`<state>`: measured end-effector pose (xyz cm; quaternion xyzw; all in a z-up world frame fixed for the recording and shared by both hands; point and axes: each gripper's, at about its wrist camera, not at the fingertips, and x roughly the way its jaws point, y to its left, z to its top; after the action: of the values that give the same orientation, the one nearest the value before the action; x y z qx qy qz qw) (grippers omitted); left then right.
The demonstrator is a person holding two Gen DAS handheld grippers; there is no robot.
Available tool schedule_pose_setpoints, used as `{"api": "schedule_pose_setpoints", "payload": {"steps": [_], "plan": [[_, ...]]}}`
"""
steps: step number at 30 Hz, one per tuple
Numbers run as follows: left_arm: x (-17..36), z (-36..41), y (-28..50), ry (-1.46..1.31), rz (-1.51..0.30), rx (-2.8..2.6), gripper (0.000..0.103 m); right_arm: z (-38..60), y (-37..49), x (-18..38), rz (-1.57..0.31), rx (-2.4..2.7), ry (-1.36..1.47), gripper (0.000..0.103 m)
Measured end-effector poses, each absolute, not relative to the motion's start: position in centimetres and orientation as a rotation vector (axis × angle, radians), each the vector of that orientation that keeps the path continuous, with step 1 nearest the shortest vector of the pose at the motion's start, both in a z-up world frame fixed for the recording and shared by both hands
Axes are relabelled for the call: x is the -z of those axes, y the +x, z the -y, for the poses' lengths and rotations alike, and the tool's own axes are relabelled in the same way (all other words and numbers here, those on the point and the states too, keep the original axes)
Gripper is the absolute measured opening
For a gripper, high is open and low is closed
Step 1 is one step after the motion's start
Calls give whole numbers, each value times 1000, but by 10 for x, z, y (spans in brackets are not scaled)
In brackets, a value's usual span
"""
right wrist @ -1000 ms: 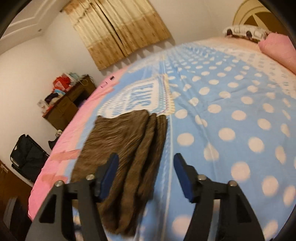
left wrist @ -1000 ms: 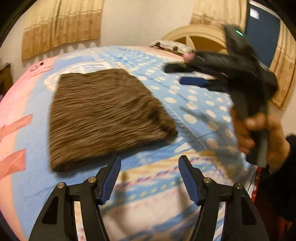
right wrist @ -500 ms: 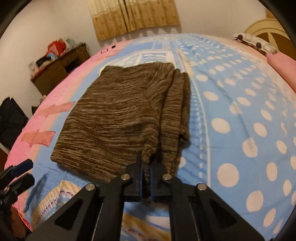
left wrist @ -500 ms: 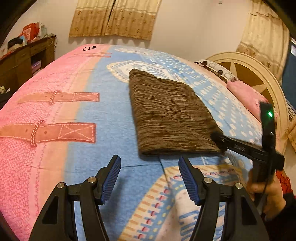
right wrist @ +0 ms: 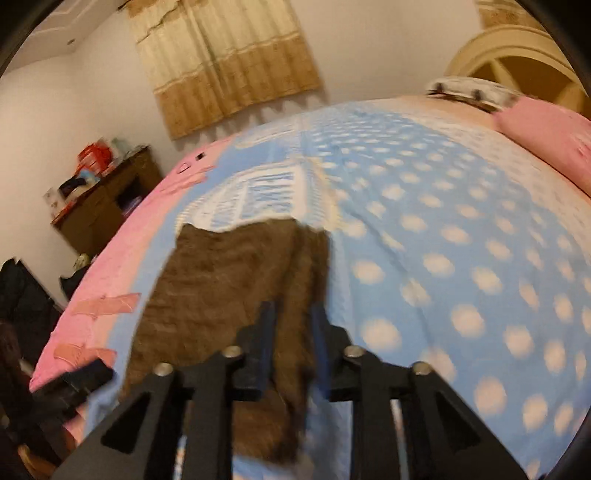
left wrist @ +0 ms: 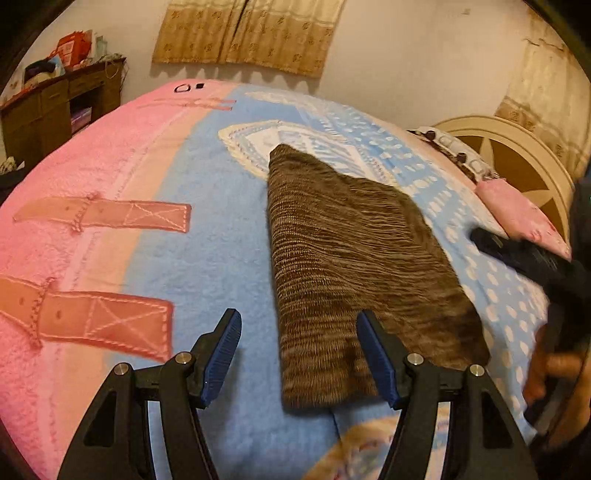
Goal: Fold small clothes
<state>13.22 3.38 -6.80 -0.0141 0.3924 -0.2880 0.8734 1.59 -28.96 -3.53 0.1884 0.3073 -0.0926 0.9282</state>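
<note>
A brown knitted garment (left wrist: 351,266) lies folded flat on the bed blanket (left wrist: 207,258). My left gripper (left wrist: 299,354) is open just above its near left corner; one finger is over the cloth, the other over bare blanket. In the blurred right wrist view the same garment (right wrist: 221,280) lies ahead, and my right gripper (right wrist: 293,347) has its jaws partly apart with a strip of the garment's right edge between them. The right gripper also shows in the left wrist view (left wrist: 524,254), held by a hand at the garment's right side.
The blanket is pink on the left and blue with white dots (right wrist: 461,258) on the right. A pink pillow (left wrist: 521,218) and cream headboard (left wrist: 517,155) lie at the right. A wooden cabinet (left wrist: 55,107) stands left of the bed, and curtains (left wrist: 251,33) hang behind.
My right gripper, shut on the garment's edge half a second ago, has opened partway and swung its view up. My left gripper has moved forward and right over the garment's near corner.
</note>
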Motion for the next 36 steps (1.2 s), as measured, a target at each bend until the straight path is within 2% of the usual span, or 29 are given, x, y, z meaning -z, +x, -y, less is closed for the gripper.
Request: {"api": "schedule_pose_setpoints", "payload": {"steps": [2, 3, 4, 5, 6, 7, 8, 12, 15, 16, 22, 25, 32, 36], "plan": [[76, -25, 136, -16, -848, 573, 66, 286, 59, 35, -675, 182, 295, 62], [82, -22, 138, -7, -868, 550, 66, 284, 75, 39, -693, 211, 248, 64], [89, -18, 140, -3, -898, 525, 67, 285, 95, 44, -719, 251, 217, 60], [91, -17, 140, -5, -895, 515, 68, 287, 112, 52, -743, 260, 220, 36], [91, -16, 137, -3, -870, 514, 72, 289, 124, 60, -773, 241, 239, 16], [91, -12, 135, 21, -865, 515, 76, 290, 140, 72, -828, 243, 232, 8], [92, -9, 133, 53, -863, 515, 77, 295, 143, 78, -837, 280, 208, 7], [97, -1, 130, 104, -836, 506, 85, 316, 141, 82, -803, 353, 249, 10], [95, 1, 127, 134, -839, 491, 85, 323, 148, 81, -812, 363, 232, 23], [94, 0, 126, 141, -851, 492, 85, 319, 151, 81, -816, 363, 200, 24], [80, -10, 119, 163, -839, 461, 85, 290, 97, 48, -662, 324, 185, 24], [74, -10, 118, 184, -827, 444, 85, 265, 66, 44, -647, 231, 182, 24], [76, -13, 109, 219, -833, 423, 85, 239, 36, 86, -745, 207, 163, 24], [75, -16, 102, 246, -823, 398, 85, 242, 26, 95, -742, 247, 157, 25]]}}
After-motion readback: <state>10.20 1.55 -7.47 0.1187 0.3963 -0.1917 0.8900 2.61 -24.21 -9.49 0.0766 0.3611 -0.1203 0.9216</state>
